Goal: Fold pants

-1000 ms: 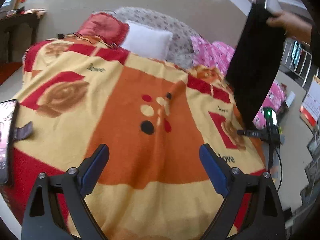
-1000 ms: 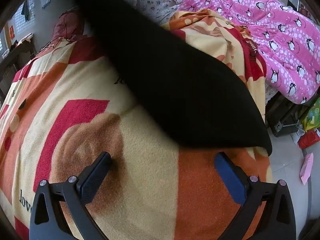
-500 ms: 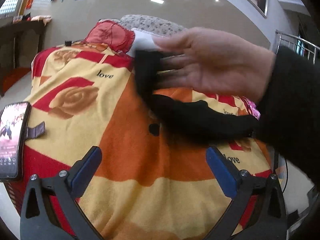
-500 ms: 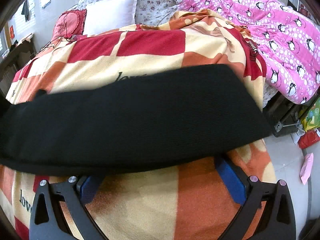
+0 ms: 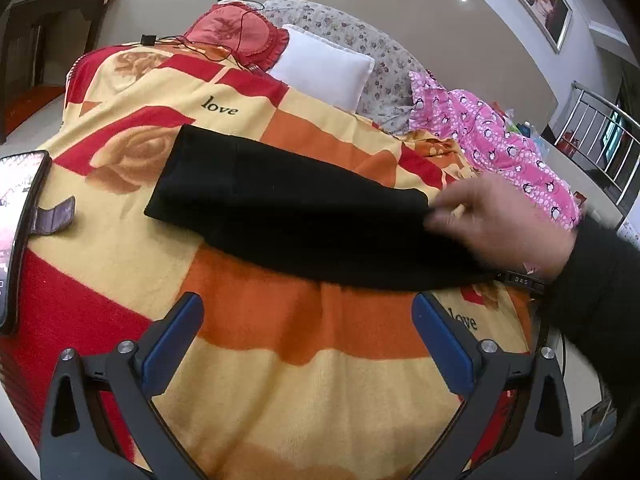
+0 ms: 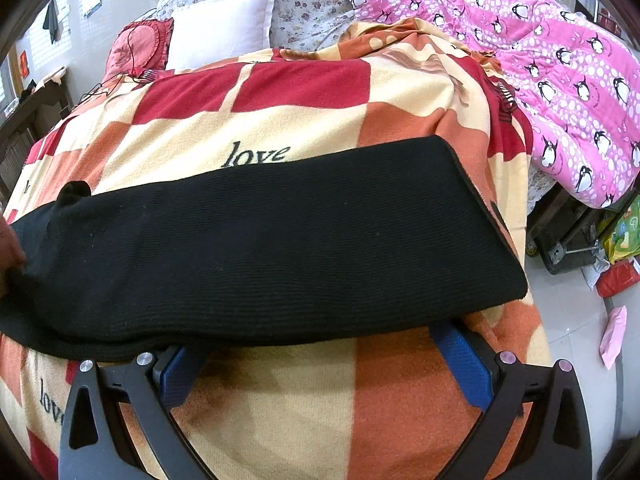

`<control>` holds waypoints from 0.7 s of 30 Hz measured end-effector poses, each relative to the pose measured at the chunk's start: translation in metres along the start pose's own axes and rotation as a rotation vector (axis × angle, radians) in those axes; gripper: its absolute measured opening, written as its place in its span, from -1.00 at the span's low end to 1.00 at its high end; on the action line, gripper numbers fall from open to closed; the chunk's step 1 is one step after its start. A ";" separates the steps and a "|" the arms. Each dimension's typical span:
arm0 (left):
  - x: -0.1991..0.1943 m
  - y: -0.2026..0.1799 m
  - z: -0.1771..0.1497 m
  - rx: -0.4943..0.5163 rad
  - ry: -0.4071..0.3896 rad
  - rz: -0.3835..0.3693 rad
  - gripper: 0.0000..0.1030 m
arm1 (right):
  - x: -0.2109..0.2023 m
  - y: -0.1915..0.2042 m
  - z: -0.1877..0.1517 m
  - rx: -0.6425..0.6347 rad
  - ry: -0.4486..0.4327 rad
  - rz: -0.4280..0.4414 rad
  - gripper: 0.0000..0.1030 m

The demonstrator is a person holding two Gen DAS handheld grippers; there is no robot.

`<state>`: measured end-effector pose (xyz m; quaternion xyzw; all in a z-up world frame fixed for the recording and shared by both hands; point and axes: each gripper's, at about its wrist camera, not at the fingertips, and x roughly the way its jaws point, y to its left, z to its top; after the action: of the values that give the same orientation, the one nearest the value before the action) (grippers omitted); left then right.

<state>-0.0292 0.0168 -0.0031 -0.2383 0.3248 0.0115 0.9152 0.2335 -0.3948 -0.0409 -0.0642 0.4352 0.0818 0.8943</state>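
Black pants (image 5: 288, 208) lie flat as a long band across the orange, red and cream blanket (image 5: 280, 380) on the bed. A bare hand (image 5: 504, 228) touches their right end in the left wrist view. My left gripper (image 5: 306, 336) is open and empty, just short of the pants' near edge. In the right wrist view the pants (image 6: 260, 256) stretch across the frame. My right gripper (image 6: 320, 364) is open, its blue fingertips (image 6: 460, 356) at the pants' near edge, partly hidden under the cloth.
A phone (image 5: 18, 220) lies on the blanket's left edge. A white pillow (image 5: 320, 68) and red cushion (image 5: 236, 36) sit at the bed's head. A pink penguin quilt (image 6: 560, 80) is heaped on the right. Clutter lies on the floor (image 6: 608, 280) to the right of the bed.
The pants, hanging from the hand a second ago, have been swung over and laid flat on the blanket. The hand has moved to their right end. Both grippers stayed open.
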 end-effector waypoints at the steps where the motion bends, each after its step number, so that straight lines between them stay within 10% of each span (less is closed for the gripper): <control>1: 0.000 -0.001 0.000 0.001 0.001 0.004 1.00 | 0.000 0.000 0.000 0.000 0.000 0.000 0.99; 21: 0.011 -0.007 0.002 0.015 0.049 0.072 1.00 | 0.000 0.000 0.000 0.000 0.000 0.000 0.99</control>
<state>-0.0182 0.0097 -0.0050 -0.2196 0.3554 0.0363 0.9078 0.2335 -0.3952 -0.0407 -0.0639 0.4351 0.0818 0.8944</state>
